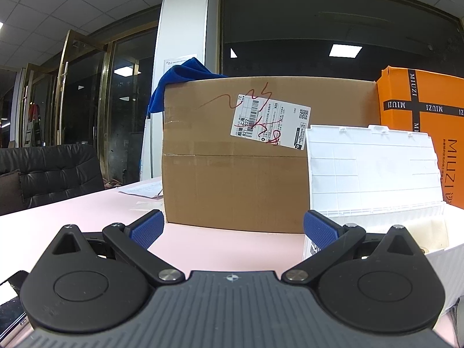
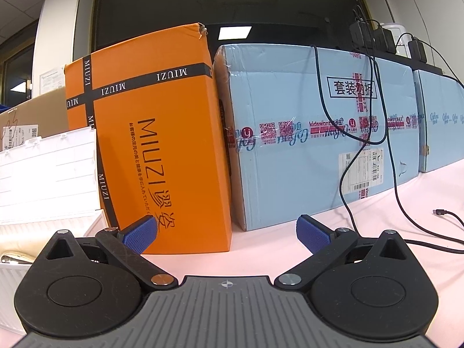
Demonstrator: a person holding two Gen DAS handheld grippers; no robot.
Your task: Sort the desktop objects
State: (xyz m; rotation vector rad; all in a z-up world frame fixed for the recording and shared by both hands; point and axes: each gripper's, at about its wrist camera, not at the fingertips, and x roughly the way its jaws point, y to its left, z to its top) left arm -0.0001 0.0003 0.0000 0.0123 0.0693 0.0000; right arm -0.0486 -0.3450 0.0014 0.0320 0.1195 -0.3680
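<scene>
My left gripper (image 1: 233,229) is open above the pink tabletop (image 1: 87,217), nothing between its blue pads. In front of it stands a brown cardboard box (image 1: 217,174). A white plastic storage box (image 1: 374,174) with its lid raised sits to the right, close by the right finger. In the right wrist view my right gripper (image 2: 227,233) is open and empty too, facing an orange MIUZI box (image 2: 162,145) and a light blue carton (image 2: 304,145). The white storage box (image 2: 46,174) lies at its left, with a shiny metallic object (image 2: 16,258) partly visible inside.
A blue cloth (image 1: 179,81) hangs over the brown box's left corner. Papers (image 1: 145,188) lie behind it and a black leather chair (image 1: 49,177) stands at left. A phone-like device (image 1: 11,304) sits at the lower left. Black cables (image 2: 406,203) trail across the table at right.
</scene>
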